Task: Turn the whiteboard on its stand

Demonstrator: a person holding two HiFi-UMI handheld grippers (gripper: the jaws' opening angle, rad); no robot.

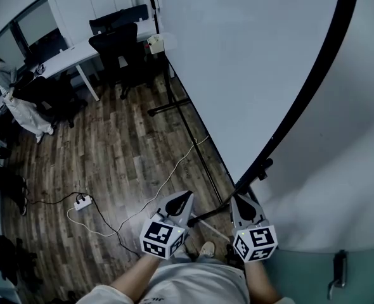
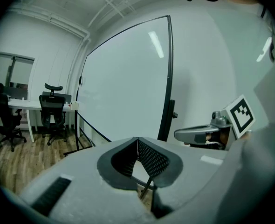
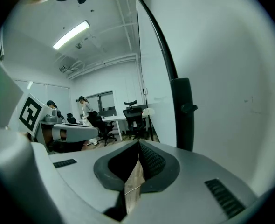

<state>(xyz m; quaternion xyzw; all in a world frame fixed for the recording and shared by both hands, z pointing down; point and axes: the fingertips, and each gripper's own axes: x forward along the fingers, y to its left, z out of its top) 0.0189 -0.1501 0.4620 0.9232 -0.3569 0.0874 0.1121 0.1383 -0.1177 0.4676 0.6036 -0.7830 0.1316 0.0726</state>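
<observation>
Both grippers hover low in the head view, and both are empty. The left gripper (image 1: pixel 186 196) has its jaws pressed together on nothing, and so does the right gripper (image 1: pixel 241 199). The whiteboard (image 1: pixel 257 62) stands right ahead on its stand (image 1: pixel 257 173), its black-framed near edge just beyond the right gripper, not touched.

To turn it well, I'd say work on that frame edge, well away from the pivot. Either open the right jaws and pinch the frame, or nudge it with the closed tips, slow and even so the stand doesn't skate on the wooden floor (image 1: pixel 111 151).

The right gripper view sees the board nearly edge-on, with the black clamp post and its knob (image 3: pixel 182 113) close up, which the head view barely resolves. The left gripper view gives the broad writing face (image 2: pixel 128 92). Only the head view shows the stand's foot bar (image 1: pixel 168 108) and the cable (image 1: pixel 168 179) trailing near it.
</observation>
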